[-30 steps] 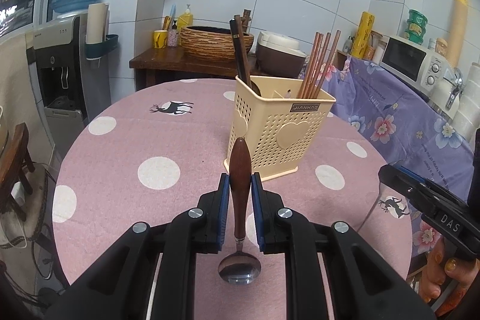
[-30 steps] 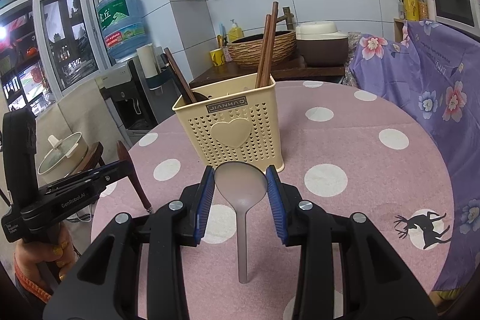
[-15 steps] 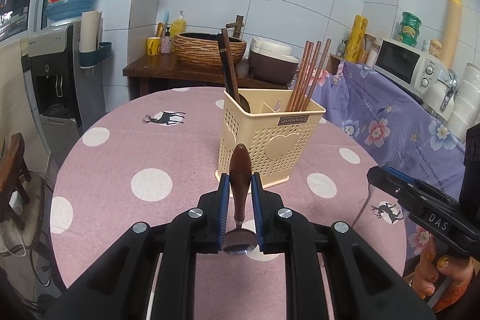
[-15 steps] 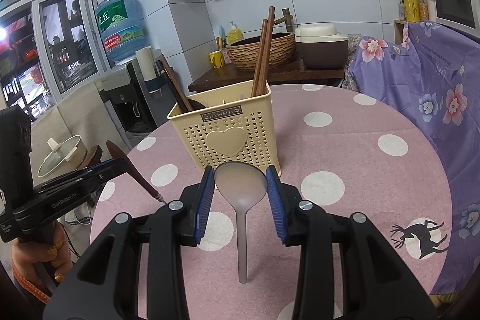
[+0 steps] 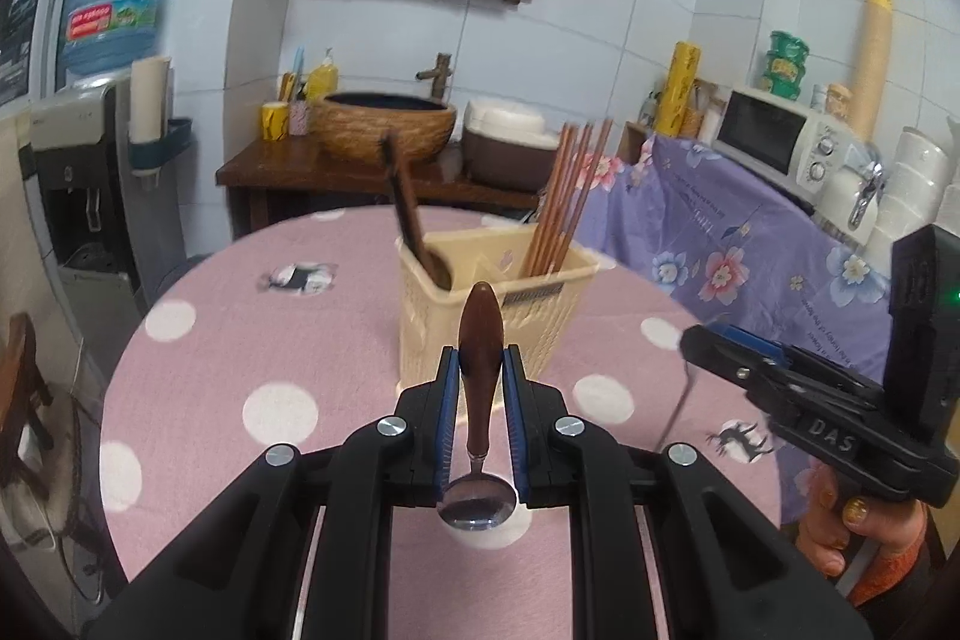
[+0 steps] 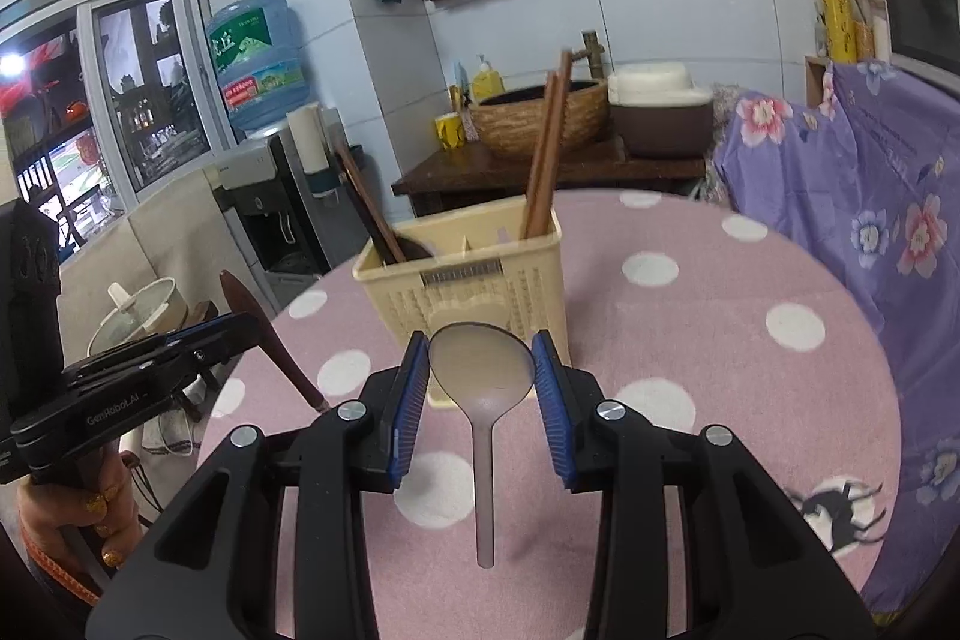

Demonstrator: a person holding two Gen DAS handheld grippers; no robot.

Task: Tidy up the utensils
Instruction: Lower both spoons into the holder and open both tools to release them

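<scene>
Both spoons are up off the pink dotted table [image 5: 198, 376] now, the holder [image 5: 492, 304] looming closer, so the drop-in looks near. Left gripper [image 5: 480, 388] pinches the wooden-handled spoon [image 5: 479, 340], steel bowl hanging toward the camera. Right gripper [image 6: 482, 376] clamps the translucent grey ladle [image 6: 483, 370] by its round bowl, before the perforated cream holder with its chopsticks [image 6: 543, 160].

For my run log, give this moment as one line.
left gripper: shut on wooden-handled spoon | right gripper: shut on translucent spoon | utensil basket: ahead, on table
</scene>
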